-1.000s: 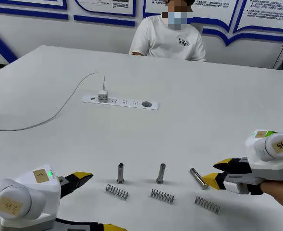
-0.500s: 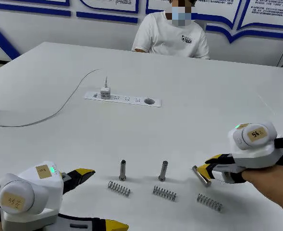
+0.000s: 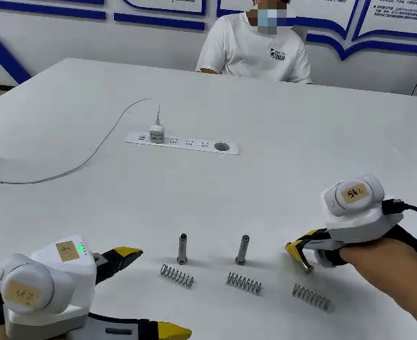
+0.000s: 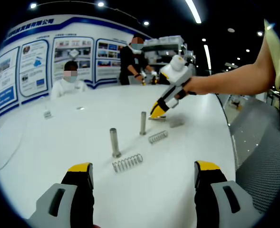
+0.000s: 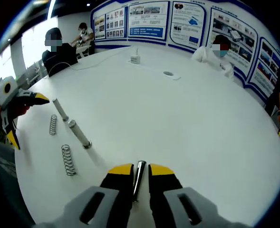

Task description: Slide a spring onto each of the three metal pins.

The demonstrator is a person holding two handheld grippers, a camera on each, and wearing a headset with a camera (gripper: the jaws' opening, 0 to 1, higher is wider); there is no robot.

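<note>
So the left gripper (image 3: pixel 153 290) and right gripper (image 3: pixel 298 255) were chunky white plastic, black jaws tipped yellow, tan stickers (image 3: pixel 355 191) on top. Left had a green light (image 3: pixel 76 248) at its 1 o'clock; a black cable (image 3: pixel 410 210) ran off the right's 3 o'clock.

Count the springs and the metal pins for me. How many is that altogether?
Springs: 3
Metal pins: 3, one between the jaws of the right hand-held gripper
Total: 6

The tan sticker (image 3: pixel 355 191) atop the white-and-yellow right gripper (image 3: pixel 298 253) seems to read 95; blue-framed wall posters (image 3: pixel 399 14) beyond that gripper are illegible.
</note>
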